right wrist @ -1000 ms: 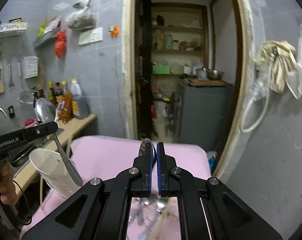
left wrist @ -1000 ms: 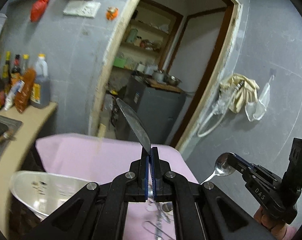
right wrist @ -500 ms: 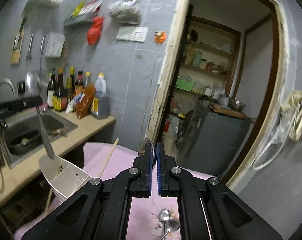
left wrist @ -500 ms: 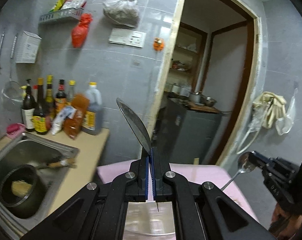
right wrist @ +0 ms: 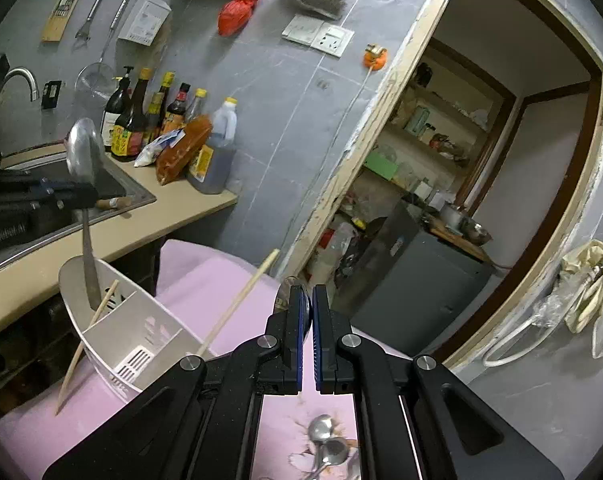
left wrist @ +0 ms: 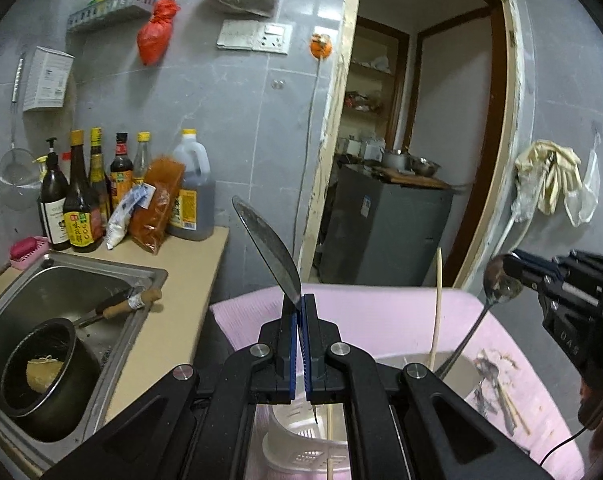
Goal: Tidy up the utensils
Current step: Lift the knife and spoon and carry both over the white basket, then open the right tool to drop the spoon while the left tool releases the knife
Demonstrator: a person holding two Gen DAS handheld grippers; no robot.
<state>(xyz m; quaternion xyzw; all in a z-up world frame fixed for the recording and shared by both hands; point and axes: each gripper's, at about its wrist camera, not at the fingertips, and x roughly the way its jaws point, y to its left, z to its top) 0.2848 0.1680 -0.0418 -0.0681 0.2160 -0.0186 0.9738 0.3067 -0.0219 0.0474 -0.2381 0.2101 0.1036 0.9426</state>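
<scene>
Counts: 4 spoons, 2 chopsticks, 1 caddy, 6 bottles, 2 pouches.
Spoons: one large spoon (right wrist: 83, 152) clamped in the left gripper (left wrist: 300, 304), one small spoon (left wrist: 501, 280) clamped in the right gripper (right wrist: 307, 292), two loose spoons (right wrist: 320, 434) at the pink cloth's (right wrist: 189, 268) near edge. Two chopsticks (right wrist: 237, 304) at the one white caddy (right wrist: 141, 332). Counter's (left wrist: 189, 280) back edge: five bottles (left wrist: 79, 196), one jug (left wrist: 191, 192), two pouches (left wrist: 157, 208). One pot (left wrist: 41, 372) in the one sink (left wrist: 101, 276).

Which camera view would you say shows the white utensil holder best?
The right wrist view: the white utensil holder shows whole on the pink cloth, dividers visible, chopsticks leaning in it. In the left wrist view, the left gripper hides most of it; only its slotted bottom shows.
</scene>
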